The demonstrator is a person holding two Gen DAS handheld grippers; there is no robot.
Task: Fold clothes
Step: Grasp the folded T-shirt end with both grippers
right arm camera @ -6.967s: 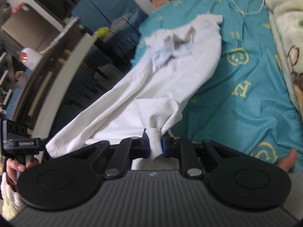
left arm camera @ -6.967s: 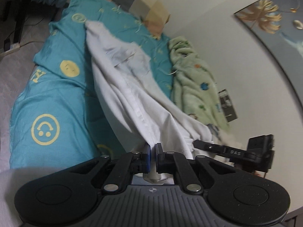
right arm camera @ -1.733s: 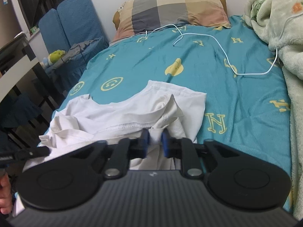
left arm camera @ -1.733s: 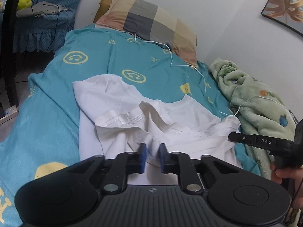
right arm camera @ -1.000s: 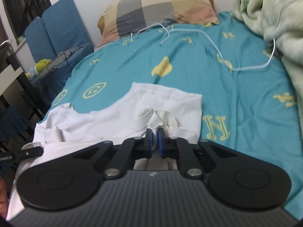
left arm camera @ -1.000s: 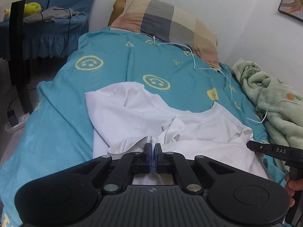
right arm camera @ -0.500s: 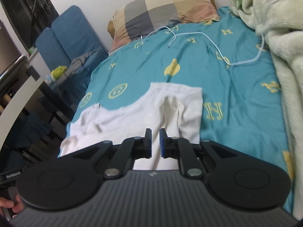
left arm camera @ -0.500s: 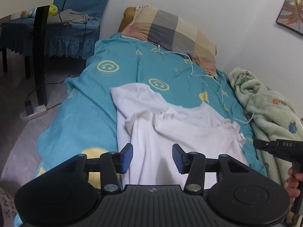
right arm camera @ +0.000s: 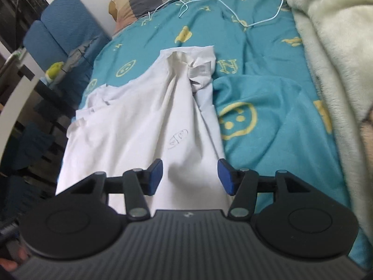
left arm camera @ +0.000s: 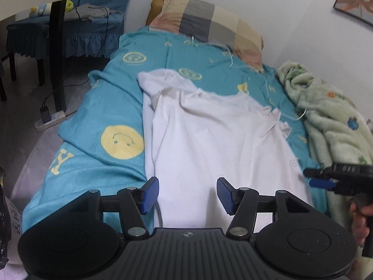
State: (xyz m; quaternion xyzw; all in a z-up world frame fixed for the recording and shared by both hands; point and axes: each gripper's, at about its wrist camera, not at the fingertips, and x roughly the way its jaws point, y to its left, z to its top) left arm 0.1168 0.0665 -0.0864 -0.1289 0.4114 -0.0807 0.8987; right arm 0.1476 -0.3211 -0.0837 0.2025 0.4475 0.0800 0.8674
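A white T-shirt [left arm camera: 209, 140] lies spread along the teal bed cover [left arm camera: 112, 107], neckline toward the pillow. My left gripper [left arm camera: 187, 194] hovers above the shirt's near hem, its jaws still opening and nothing pinched between the blue pads [left arm camera: 150, 193]. In the right wrist view the same white T-shirt [right arm camera: 144, 121] runs away from me with a crumpled sleeve at its far right. There my right gripper [right arm camera: 190, 175] hangs over the cloth, jaws opening, the pads apart and off the fabric. That right gripper [left arm camera: 326, 179] also shows at the right edge of the left wrist view, held by a hand.
A checked pillow [left arm camera: 209, 23] and a white cable [right arm camera: 233, 11] lie at the head of the bed. A pale green fleece blanket [left arm camera: 331, 121] is heaped along the wall side. A blue-covered chair [left arm camera: 70, 30] and a power strip [left arm camera: 51, 119] stand on the floor at the left.
Both grippers, shut on the shirt's collar end a second ago, have let it go and drawn back toward the hem. The shirt now lies flat and stretched out.
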